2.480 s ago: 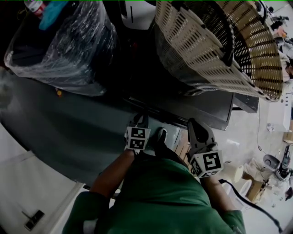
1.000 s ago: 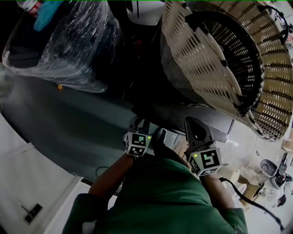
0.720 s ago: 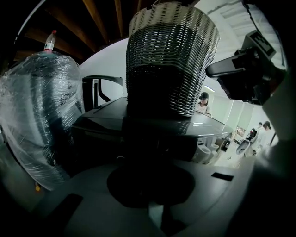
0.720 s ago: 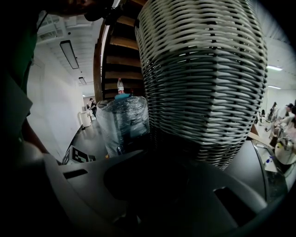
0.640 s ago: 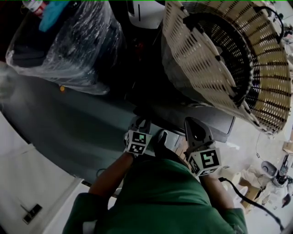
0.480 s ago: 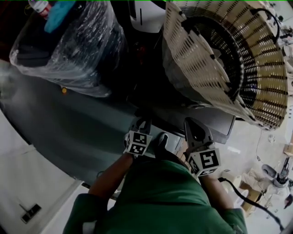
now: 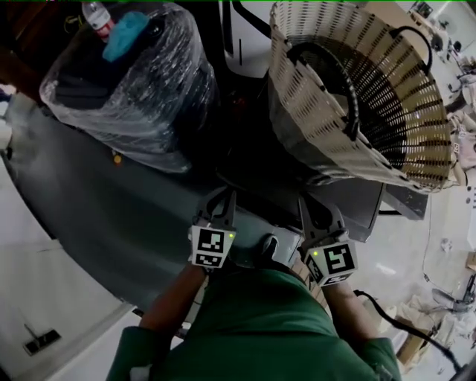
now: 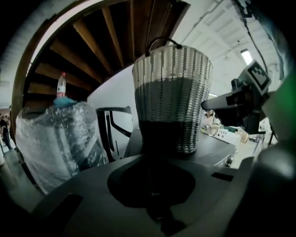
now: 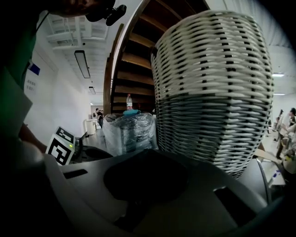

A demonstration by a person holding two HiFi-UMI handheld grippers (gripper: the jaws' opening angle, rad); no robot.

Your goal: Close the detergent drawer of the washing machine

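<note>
Two tongs, both clenched and empty: left tongs (image 7: pixel 223 197) and right tongs (image 7: pixel 305 205) point forward side by side, and neither gripper view shows anything between the jaws. Both hover over the near edge of the washing machine (image 7: pixel 111 201), above its dark grey top. Detergent drawer (image 7: pixel 286 232): probably the pale piece just behind and between the two tongs, at the machine's front edge. It is partly hidden, so how far out it stands cannot be told. Handling, judged: a light, rigid plastic tray on a slide, with a smooth front and little resistance. No grip needed. Push flat with the shut jaw tips on the middle of the front panel, straight in; an off-centre push could skew it in its guides. It may hold liquid, so ease rather than slam. Surroundings: a tall wicker basket (image 7: pixel 349 89) stands on the surface just ahead of the right tongs. A plastic-wrapped bundle (image 7: pixel 134 89) sits ahead-left of the left tongs, with a bottle (image 7: pixel 97 15) on top. Neither blocks the drawer front, but the tongs would have to drop and draw back first.
</note>
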